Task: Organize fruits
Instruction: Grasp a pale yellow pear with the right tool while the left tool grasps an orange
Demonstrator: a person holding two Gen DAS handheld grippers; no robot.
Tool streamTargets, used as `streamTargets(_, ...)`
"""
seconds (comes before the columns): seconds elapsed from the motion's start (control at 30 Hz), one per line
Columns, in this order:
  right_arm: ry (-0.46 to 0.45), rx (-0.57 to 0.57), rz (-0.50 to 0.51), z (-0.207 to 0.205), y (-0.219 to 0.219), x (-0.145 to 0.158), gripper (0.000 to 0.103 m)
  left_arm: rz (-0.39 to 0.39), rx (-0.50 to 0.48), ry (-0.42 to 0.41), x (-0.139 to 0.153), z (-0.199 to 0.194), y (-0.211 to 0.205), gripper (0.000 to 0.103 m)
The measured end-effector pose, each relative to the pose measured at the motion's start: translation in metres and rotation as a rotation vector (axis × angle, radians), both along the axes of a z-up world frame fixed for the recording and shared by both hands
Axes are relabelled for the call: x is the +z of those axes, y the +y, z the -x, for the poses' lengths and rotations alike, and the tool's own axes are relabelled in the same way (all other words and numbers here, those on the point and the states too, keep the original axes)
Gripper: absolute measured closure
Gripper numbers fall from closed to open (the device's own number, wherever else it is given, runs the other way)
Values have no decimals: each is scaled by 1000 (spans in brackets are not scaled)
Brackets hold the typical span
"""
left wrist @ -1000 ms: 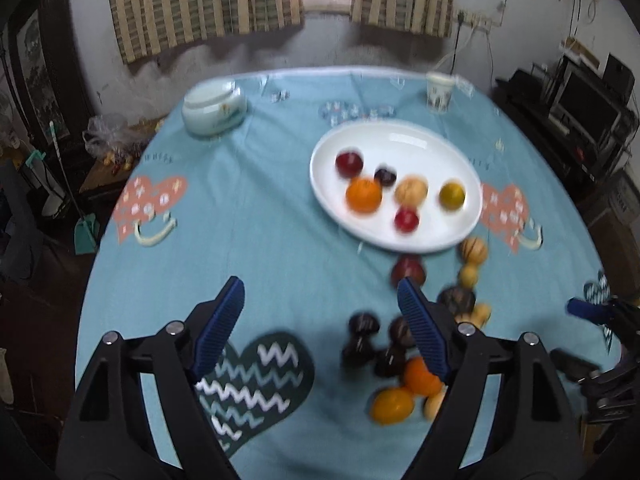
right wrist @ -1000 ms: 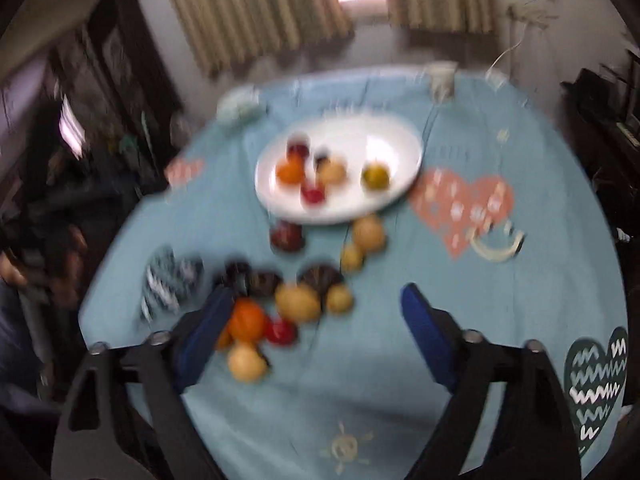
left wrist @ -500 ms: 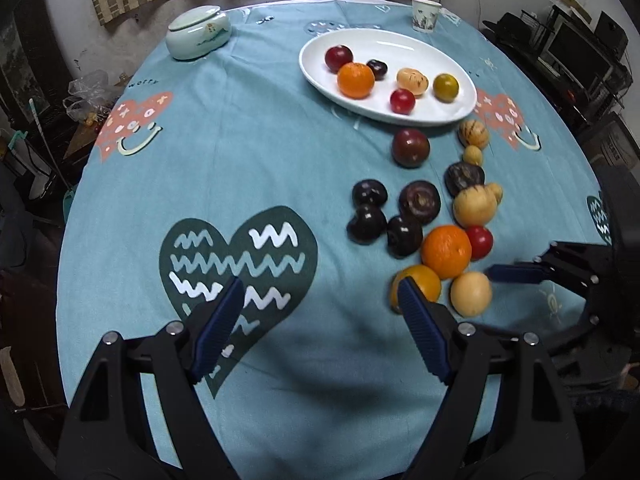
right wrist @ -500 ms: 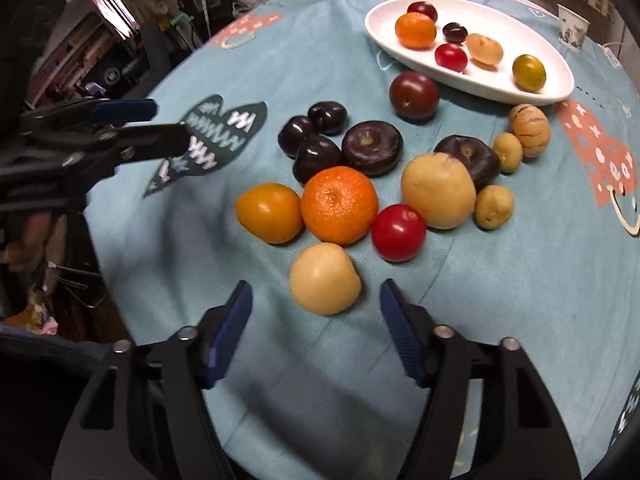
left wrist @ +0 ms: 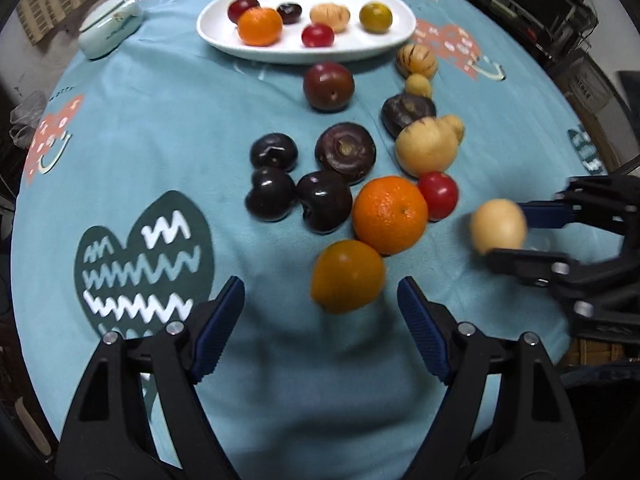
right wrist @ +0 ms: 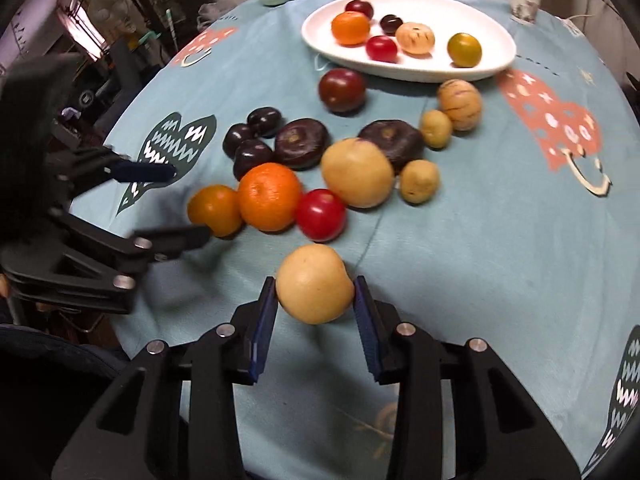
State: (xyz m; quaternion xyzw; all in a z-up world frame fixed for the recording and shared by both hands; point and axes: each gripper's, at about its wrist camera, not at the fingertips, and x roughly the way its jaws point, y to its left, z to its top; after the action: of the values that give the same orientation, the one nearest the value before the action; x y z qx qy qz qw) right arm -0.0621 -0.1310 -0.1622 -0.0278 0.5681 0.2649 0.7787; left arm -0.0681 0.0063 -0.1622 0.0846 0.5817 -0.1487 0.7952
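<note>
My right gripper [right wrist: 315,312] is shut on a pale yellow fruit [right wrist: 314,283]; it also shows in the left wrist view [left wrist: 498,227], just off the fruit pile. My left gripper [left wrist: 320,312] is open, its fingers on either side of a small orange fruit [left wrist: 347,276] on the blue cloth. Beside that lie a big orange [left wrist: 390,220], a red tomato [left wrist: 438,195], several dark plums [left wrist: 324,200] and tan fruits [left wrist: 426,146]. A white oval plate [left wrist: 360,50] at the far side holds several fruits.
A pale lidded ceramic dish [left wrist: 110,26] sits at the far left of the round table. A paper cup [right wrist: 524,2] stands beyond the plate. The cloth has a dark heart print [left wrist: 144,264] near my left gripper. Cluttered room edges surround the table.
My right gripper has closed on the pale yellow fruit and lifted it slightly. My left gripper has moved forward and lower to the small orange fruit.
</note>
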Motion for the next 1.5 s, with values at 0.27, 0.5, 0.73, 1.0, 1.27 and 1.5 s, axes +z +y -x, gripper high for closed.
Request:
streamTargets(0.27, 0, -10, -18, 3, -6, 3, 64, 43, -20, 41, -8, -7, -4, 65)
streamTargets(0.5, 1, -6, -24, 2, -6, 2, 64, 18, 10, 13, 13, -3, 8, 65)
streamTargets(0.73, -5, 16, -31, 1, -3, 6, 64, -14, 7, -86, 52, -6, -5, 65)
streamTargets(1.0, -15, 4, -40, 0, -8, 10, 64, -23, 21, -175, 85, -27, -26, 64)
streamTargets(1.27, -8, -4, -43, 2, -11, 8, 64, -26, 21, -159, 84, -29, -29, 64)
streamTargets(1.5, 4, 4, -40, 4, -7, 5, 64, -30, 26, -147, 80, -31, -27, 64)
